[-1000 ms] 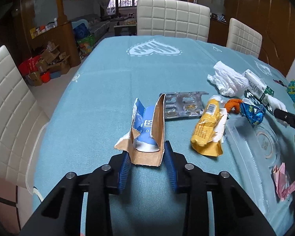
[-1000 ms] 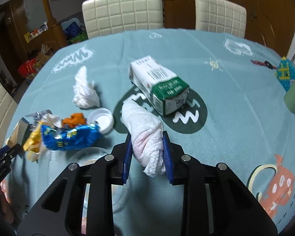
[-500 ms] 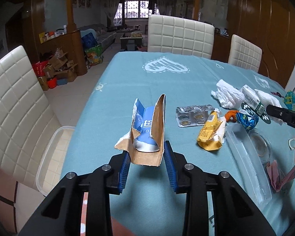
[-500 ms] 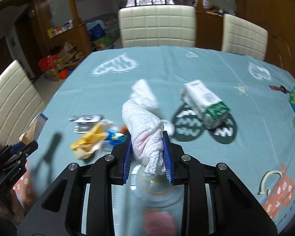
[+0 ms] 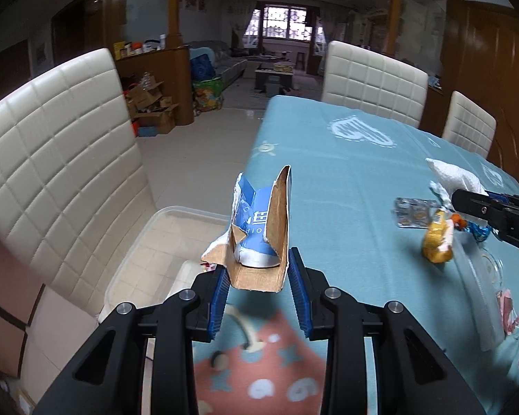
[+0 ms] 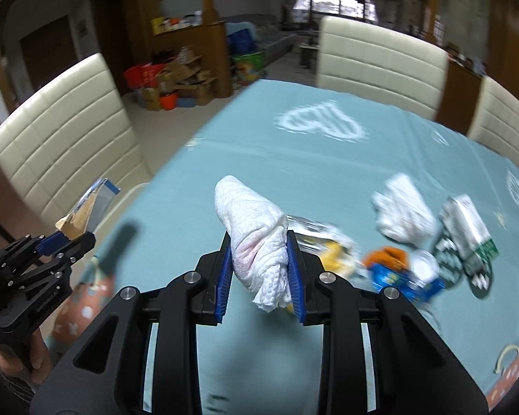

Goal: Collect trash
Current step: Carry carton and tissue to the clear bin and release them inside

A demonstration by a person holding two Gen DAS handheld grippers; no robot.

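My left gripper is shut on a torn blue and brown cardboard box, held over the table's left edge. Below it, beside the chair, stands a clear plastic bin. My right gripper is shut on a crumpled white paper towel with a pink stain, above the teal tablecloth. In the right wrist view the left gripper appears at far left with the cardboard box. In the left wrist view the right gripper enters from the right, holding the paper towel.
On the table lie a yellow wrapper, a blister pack, a white tissue, a green and white carton, a blue wrapper and an orange scrap. White padded chairs stand around the table.
Both grippers have swung left toward the table's left edge, each keeping its load. The clear bin on the floor has come into the left wrist view.
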